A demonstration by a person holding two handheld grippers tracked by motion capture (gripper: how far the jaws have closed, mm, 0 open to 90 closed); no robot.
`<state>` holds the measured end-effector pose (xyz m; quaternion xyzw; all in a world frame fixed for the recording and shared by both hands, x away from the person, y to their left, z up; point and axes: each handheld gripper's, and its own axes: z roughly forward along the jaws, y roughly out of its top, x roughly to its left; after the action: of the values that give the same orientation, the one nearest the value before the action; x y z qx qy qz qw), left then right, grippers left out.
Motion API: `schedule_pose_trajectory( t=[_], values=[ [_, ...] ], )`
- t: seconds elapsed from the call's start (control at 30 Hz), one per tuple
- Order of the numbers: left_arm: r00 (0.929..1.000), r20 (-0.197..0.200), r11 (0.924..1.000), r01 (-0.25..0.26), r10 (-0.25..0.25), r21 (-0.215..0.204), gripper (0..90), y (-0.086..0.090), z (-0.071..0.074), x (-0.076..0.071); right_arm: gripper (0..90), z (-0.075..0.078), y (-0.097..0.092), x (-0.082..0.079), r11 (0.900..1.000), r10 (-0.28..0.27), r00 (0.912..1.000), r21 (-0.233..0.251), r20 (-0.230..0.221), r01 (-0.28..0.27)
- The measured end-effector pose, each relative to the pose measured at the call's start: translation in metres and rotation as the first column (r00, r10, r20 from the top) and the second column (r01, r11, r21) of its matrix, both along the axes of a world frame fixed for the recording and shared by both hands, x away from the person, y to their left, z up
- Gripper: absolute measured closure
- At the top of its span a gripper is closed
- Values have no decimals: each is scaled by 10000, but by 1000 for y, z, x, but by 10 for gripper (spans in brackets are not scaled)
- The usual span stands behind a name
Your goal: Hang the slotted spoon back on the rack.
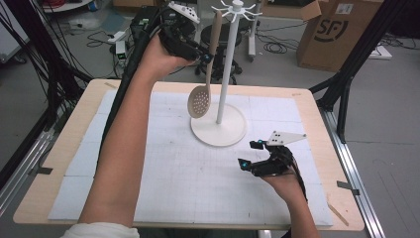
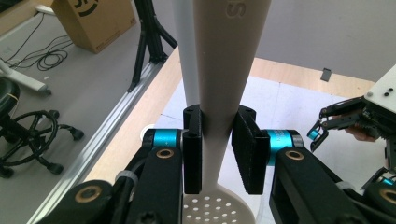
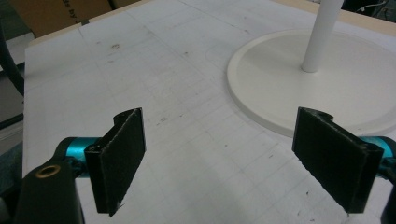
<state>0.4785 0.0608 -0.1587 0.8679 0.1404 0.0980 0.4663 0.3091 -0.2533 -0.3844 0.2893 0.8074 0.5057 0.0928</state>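
Hanging the spoon on the rack

My left tongs (image 1: 204,58) pinch the spoon (image 1: 200,101) at top middle, beside the rack (image 1: 227,74); right tongs (image 1: 251,153) wait spread, lower right. Next I must hook it on.

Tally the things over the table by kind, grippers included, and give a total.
Slotted spoon: 1
Utensil stand: 1
Grippers: 2, left gripper and right gripper
Total: 4
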Motion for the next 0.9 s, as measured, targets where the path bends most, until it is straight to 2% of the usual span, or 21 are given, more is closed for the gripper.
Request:
schedule_pose_trajectory(
  t=[0.3, 0.4, 0.53, 0.57, 0.6, 0.77, 0.9],
  values=[
    [9999, -62, 9996, -105, 106, 265, 744, -5, 1, 5, 164, -2, -3, 1, 10000, -55, 10000, 18, -70, 55],
    [10000, -20, 9997, -60, 60, 218, 743, -7, 0, 7, 164, -2, -4, 1, 10000, -95, 9999, 12, -87, 95],
    [9991, -427, 10000, 64, -63, 19, 737, -6, -4, 11, 165, -2, -5, 1, 9999, -107, 9999, 28, -82, 107],
    [9991, -434, 10000, 41, -40, 33, 733, -5, -4, 10, 165, -3, -5, 1, 10000, -88, 9999, 13, -60, 88],
    [9996, -267, 10000, 0, 1, 27, 729, -5, -4, 9, 164, -3, -5, 1, 10000, -94, 9999, 11, -71, 94],
    [9985, -482, 9995, -261, 271, 204, 621, -3, -5, 5, 164, -2, -4, -1, 10000, -63, 10000, -31, -71, 63],
    [9971, -724, 9993, -198, 220, 308, 588, 2, -6, 2, 164, -2, -4, -2, 10000, -78, 10000, -40, -8, 78]
  ],
)
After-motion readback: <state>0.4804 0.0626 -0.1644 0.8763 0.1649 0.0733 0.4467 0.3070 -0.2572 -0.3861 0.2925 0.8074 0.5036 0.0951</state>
